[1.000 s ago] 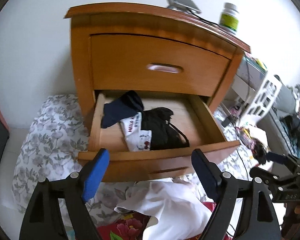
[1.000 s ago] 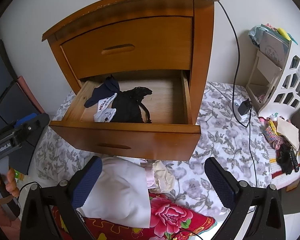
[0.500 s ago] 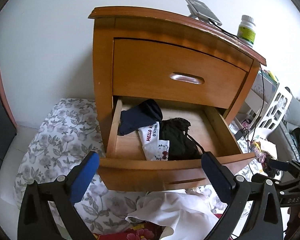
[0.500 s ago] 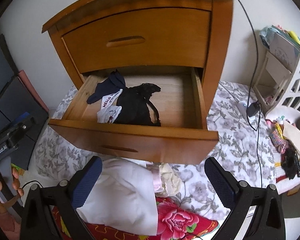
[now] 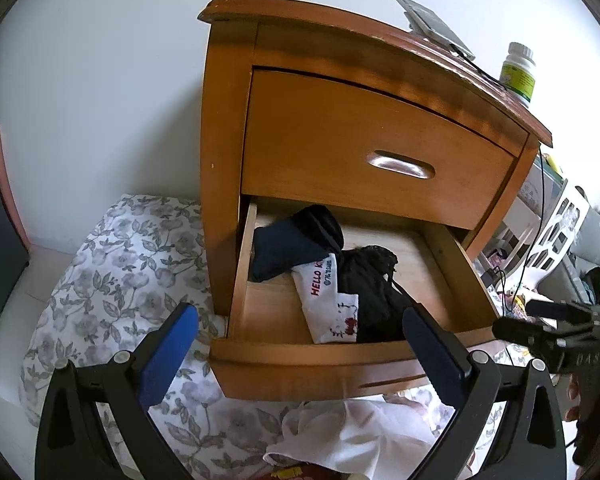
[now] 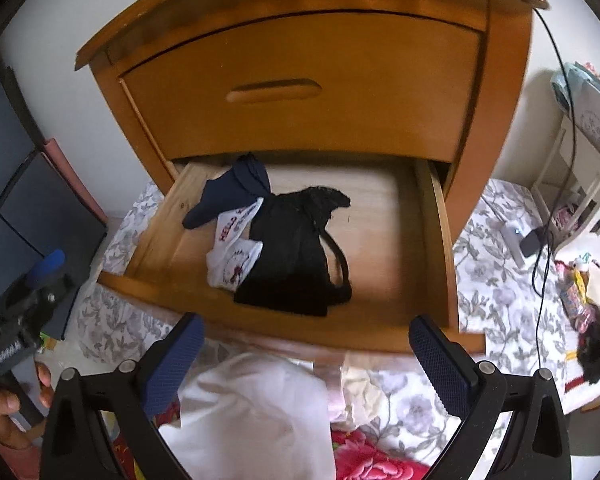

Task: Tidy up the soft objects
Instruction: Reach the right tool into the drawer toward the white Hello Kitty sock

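A wooden nightstand (image 5: 340,148) (image 6: 300,92) has its lower drawer (image 5: 320,364) (image 6: 436,240) pulled out. Inside lie a navy sock (image 5: 288,248) (image 6: 228,194), a white printed sock (image 5: 326,300) (image 6: 236,252) and a black lace garment (image 5: 374,288) (image 6: 296,256). My left gripper (image 5: 300,348) stands open with nothing between its fingers, in front of the drawer's left half. My right gripper (image 6: 306,356) is open and empty too, over the drawer's front edge. A white garment (image 5: 352,436) (image 6: 256,416) lies crumpled on the floor below the drawer.
A floral sheet (image 5: 112,280) (image 6: 496,300) covers the floor, with a red flowered cloth (image 6: 372,456) beneath the white garment. A phone (image 5: 436,26) and a pill bottle (image 5: 520,74) sit on the nightstand. A white shelf unit (image 6: 580,152), a cable (image 6: 556,80) and clutter stand to the right.
Both grippers have come closer to the nightstand, so the drawer looms larger. The left gripper's jaws have widened and it has shifted left along the drawer front. The clothes have not moved.
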`<state>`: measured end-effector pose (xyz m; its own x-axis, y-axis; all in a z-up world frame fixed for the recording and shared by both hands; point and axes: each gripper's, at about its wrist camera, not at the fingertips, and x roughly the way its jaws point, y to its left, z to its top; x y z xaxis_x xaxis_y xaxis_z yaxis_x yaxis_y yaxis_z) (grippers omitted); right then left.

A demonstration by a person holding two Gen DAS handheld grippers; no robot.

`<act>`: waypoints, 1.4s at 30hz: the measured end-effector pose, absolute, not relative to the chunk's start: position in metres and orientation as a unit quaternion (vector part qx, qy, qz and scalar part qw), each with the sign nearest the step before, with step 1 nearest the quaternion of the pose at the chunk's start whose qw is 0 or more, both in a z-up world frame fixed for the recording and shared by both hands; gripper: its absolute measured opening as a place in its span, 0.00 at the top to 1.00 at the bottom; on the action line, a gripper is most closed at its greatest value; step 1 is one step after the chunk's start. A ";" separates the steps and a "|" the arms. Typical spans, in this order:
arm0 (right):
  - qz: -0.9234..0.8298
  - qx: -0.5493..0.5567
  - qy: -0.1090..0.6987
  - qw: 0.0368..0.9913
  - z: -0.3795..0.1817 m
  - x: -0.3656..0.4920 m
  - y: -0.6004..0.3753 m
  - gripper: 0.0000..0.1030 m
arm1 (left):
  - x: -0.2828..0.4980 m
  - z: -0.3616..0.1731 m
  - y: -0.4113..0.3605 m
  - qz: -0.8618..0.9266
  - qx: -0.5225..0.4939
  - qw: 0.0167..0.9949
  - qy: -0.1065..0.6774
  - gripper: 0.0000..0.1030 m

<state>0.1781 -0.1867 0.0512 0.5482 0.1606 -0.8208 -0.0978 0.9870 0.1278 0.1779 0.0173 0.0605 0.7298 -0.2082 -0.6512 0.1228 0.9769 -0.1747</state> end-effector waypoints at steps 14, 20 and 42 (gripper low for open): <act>0.103 -0.006 0.522 0.847 0.033 0.253 -0.147 0.00 | 0.201 0.040 0.046 -0.088 -0.077 0.929 0.351 0.01; 0.127 -0.023 0.545 0.829 0.024 0.282 -0.124 0.00 | 0.208 0.036 0.055 -0.095 -0.088 0.931 0.342 0.01; 0.152 -0.022 0.627 0.764 -0.026 0.332 -0.077 0.16 | 0.218 0.012 0.065 -0.133 -0.090 0.913 0.376 0.01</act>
<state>0.3317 -0.0769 -0.0257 0.1680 0.2048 -0.9643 -0.2604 0.9527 0.1569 0.2184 0.0653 0.0116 0.6820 -0.3098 -0.6625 0.1752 0.9487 -0.2633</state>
